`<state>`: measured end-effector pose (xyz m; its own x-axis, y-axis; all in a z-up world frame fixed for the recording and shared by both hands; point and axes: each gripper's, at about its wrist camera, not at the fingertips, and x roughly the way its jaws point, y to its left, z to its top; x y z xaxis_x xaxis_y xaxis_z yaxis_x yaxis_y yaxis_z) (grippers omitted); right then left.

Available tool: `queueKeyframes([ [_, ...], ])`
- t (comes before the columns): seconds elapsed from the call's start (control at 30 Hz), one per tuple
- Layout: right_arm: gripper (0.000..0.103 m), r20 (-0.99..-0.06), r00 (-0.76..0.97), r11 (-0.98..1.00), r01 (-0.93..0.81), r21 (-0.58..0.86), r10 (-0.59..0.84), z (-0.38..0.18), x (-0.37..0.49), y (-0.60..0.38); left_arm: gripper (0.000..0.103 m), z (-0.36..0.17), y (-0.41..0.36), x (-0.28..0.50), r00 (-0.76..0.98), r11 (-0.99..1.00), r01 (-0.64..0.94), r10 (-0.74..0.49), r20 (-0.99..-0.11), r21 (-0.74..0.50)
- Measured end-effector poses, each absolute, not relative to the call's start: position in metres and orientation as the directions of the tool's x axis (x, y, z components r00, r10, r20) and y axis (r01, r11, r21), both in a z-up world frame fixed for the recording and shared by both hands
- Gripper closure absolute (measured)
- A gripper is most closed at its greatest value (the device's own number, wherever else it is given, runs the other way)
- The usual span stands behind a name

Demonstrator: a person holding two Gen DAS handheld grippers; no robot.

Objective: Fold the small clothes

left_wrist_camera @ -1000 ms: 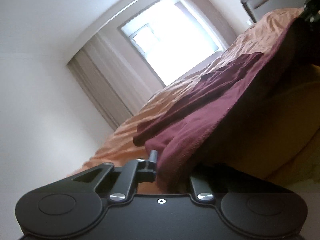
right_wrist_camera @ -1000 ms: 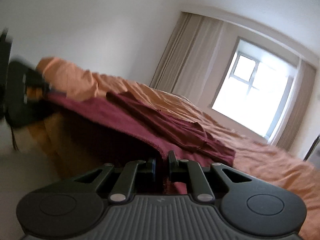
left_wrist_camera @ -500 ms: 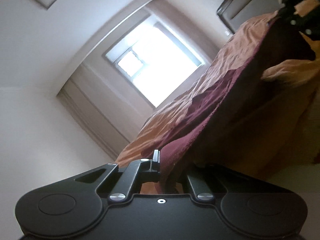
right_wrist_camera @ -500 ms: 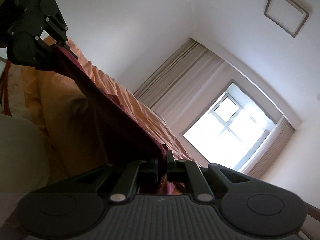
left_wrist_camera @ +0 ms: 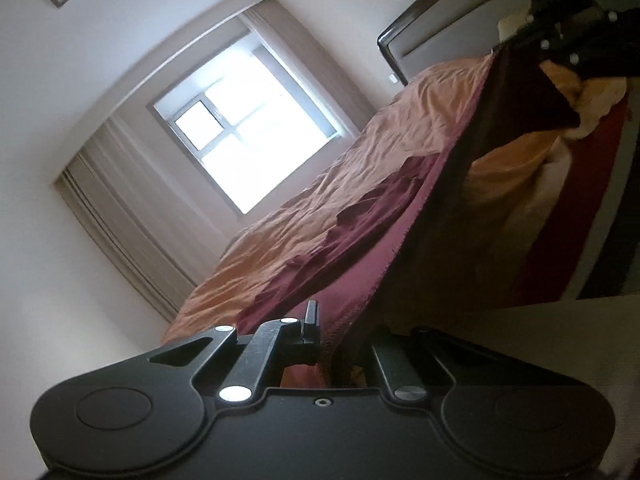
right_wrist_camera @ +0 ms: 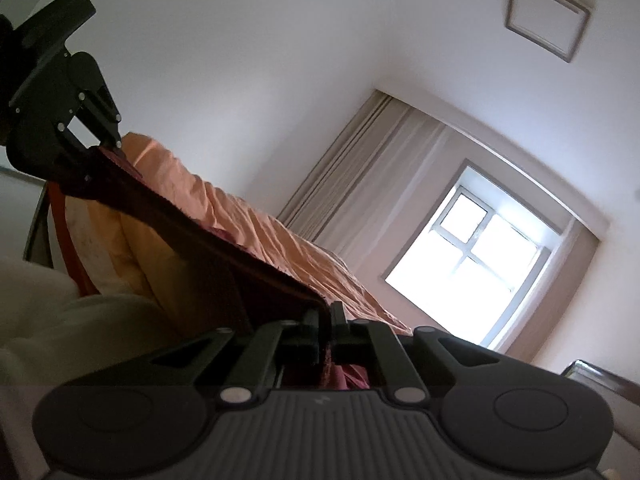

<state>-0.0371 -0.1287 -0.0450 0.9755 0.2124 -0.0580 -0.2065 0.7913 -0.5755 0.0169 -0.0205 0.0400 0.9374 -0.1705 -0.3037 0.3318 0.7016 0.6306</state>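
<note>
Behind your grippers the orange bedspread (left_wrist_camera: 360, 184) runs back toward a bright window (left_wrist_camera: 248, 120) with pale curtains, and a dark headboard (left_wrist_camera: 404, 28) closes the far end of the bed. You have the maroon garment (left_wrist_camera: 360, 264) by one edge, a corner in each tool: your left gripper (left_wrist_camera: 336, 332) is closed down on the cloth, only its left finger showing beside the fabric while the other is buried under it, and your right gripper (right_wrist_camera: 326, 322) has its jaws pinched together on the hem at the other corner. Between the two grips the edge is pulled taut and raised clear of the bedspread, while the rest of the garment trails down onto the bed, where it lies rumpled in loose ridges. As far as these views show, no fold has been laid yet; you look to be at the lift-and-stretch stage, with the folding itself and any smoothing left to do. The cloth is a deep wine red, thin and limp, with a stitched hem along the held edge. What kind of garment it is, you cannot tell from here.
</note>
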Motion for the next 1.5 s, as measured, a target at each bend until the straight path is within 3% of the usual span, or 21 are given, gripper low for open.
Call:
queueKeyframes([
  [0.4,0.098,-0.041,0.980,0.791,-0.181,-0.584,0.194,-0.051,-0.029,-0.124,0.100,0.054,-0.022,0.023,0.940,0.712,0.323,-0.164,-0.299,0.624],
  [0.7,0.097,0.004,0.977,0.788,-0.170,-0.591,0.213,0.003,0.041,-0.130,0.100,0.108,-0.027,0.095,0.919,0.723,0.386,-0.252,-0.302,0.573],
  [0.8,0.097,-0.002,0.976,0.782,-0.175,-0.598,0.217,0.023,0.085,-0.135,0.100,0.121,-0.027,0.133,0.934,0.701,0.354,-0.231,-0.273,0.619],
  [1.07,0.098,-0.080,0.975,0.790,-0.216,-0.574,0.208,0.039,0.218,-0.147,0.099,0.126,-0.018,0.257,0.929,0.702,0.360,-0.207,-0.308,0.614],
  [1.37,0.097,-0.276,0.946,0.834,-0.287,-0.472,0.170,0.002,0.367,-0.156,0.098,0.074,-0.008,0.405,0.870,0.684,0.454,-0.201,-0.450,0.571],
  [1.5,0.097,-0.357,0.922,0.838,-0.311,-0.449,0.151,-0.023,0.414,-0.159,0.096,0.049,0.007,0.454,0.831,0.715,0.490,-0.210,-0.515,0.499],
])
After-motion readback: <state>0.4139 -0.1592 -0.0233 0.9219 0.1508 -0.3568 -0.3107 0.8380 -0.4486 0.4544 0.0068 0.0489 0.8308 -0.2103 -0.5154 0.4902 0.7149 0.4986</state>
